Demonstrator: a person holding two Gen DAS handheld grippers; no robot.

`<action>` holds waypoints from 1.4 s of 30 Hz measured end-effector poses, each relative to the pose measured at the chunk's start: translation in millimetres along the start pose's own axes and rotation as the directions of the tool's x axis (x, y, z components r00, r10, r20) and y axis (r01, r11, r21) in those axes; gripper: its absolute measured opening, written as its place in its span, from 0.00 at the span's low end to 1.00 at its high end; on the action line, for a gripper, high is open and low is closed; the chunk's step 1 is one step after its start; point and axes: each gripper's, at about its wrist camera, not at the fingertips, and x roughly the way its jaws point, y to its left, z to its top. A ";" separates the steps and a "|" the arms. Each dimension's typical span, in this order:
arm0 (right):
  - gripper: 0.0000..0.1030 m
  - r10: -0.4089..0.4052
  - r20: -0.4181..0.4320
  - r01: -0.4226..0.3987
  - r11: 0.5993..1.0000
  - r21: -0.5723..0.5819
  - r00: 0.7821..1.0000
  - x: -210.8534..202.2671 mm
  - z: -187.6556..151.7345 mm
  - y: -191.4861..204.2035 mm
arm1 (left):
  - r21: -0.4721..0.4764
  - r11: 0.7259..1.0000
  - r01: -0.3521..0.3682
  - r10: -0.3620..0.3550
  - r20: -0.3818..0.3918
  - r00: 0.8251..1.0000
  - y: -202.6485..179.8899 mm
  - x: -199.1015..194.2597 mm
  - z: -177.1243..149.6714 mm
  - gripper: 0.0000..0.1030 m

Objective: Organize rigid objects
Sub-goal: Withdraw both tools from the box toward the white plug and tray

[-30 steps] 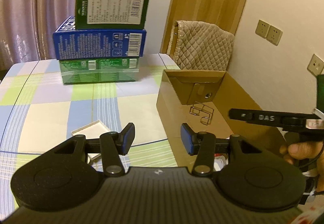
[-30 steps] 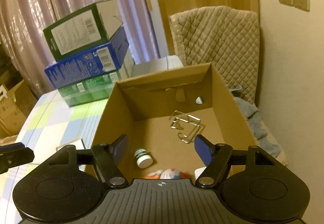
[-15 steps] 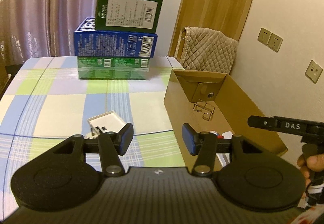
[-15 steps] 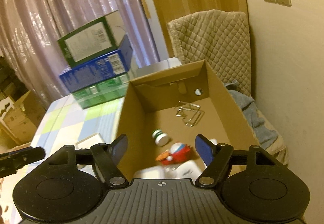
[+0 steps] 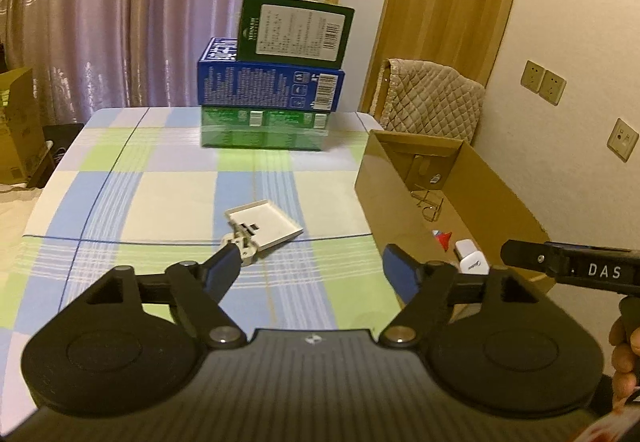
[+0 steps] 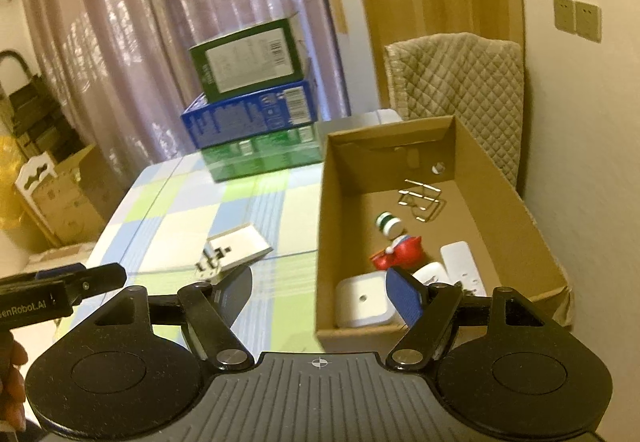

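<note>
- Left gripper (image 5: 314, 268): jaws spread wide, just been opening, nothing between them; checked tablecloth (image 5: 160, 194) shows in the gap.
- Right gripper (image 6: 320, 292): jaws apart, empty; near wall of the cardboard box (image 6: 516, 218) seen between them.
- White flat tray (image 5: 266, 228) lying on the tablecloth, left of the box, well apart from it; small metal piece (image 5: 242, 242) at its near corner, just beyond the left gripper's left fingertip.
- Inside the box: wire clips (image 6: 422, 198) toward the far end, small green-and-white bottle (image 6: 388, 222), red toy (image 6: 398, 252), white rounded block (image 6: 362, 300) at the near wall, white flat piece (image 6: 460, 262) on the right.
- Stack of three cartons at the table's far edge: dark green (image 5: 294, 30) on blue (image 5: 270, 90) on bright green (image 5: 264, 128).
- Quilted chair back (image 5: 432, 102) behind the box.
- Person's fingers (image 5: 624, 358) visible at right edge, on the right tool's handle.
</note>
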 end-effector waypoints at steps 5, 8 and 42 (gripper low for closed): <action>0.69 0.012 -0.009 -0.012 1.000 -0.014 1.000 -1.5 -8.4 12.9 | -0.002 1.000 -0.026 0.026 0.001 1.000 12.0 -10.7 -10.6 0.83; 0.69 0.017 -0.016 -0.018 0.999 -0.031 1.000 -1.2 -12.5 19.2 | -0.002 0.999 -0.046 0.046 -0.004 0.999 19.2 -15.4 -15.6 0.86; 0.69 0.124 -0.011 -0.125 0.987 -0.101 0.992 26.5 -31.8 65.8 | -0.034 0.995 -0.098 0.098 -0.003 0.995 72.2 -19.0 -21.9 0.89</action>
